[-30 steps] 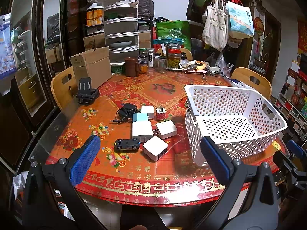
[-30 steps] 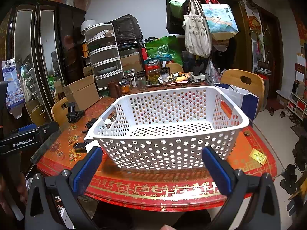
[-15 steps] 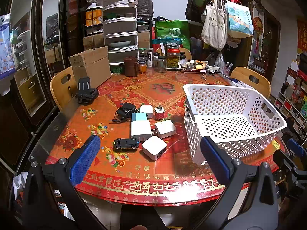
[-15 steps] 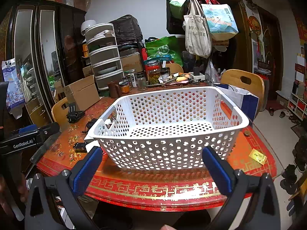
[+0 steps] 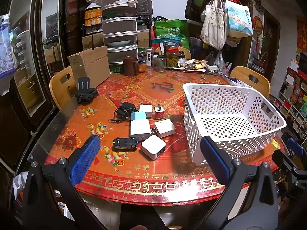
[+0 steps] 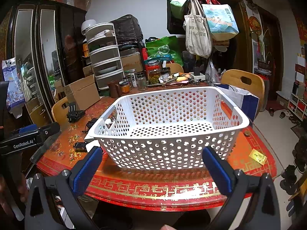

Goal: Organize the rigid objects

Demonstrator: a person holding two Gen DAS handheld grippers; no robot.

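Both tools hang short of the table (image 5: 134, 174) edge: our left gripper (image 5: 149, 153) is spread wide and empty, aimed at the cluster of chargers, and our right gripper (image 6: 152, 163) is equally spread and empty, facing the white basket (image 6: 167, 149), which looks empty. Nearest us lie a white cube charger (image 5: 153, 146) and a small black toy car (image 5: 125, 143), just beside each other. We judge crowding to be the main risk: closing on the cube could nudge the car or the plug of the white adapter (image 5: 140, 128) behind, and smooth plastic may slip or twist between the pads.
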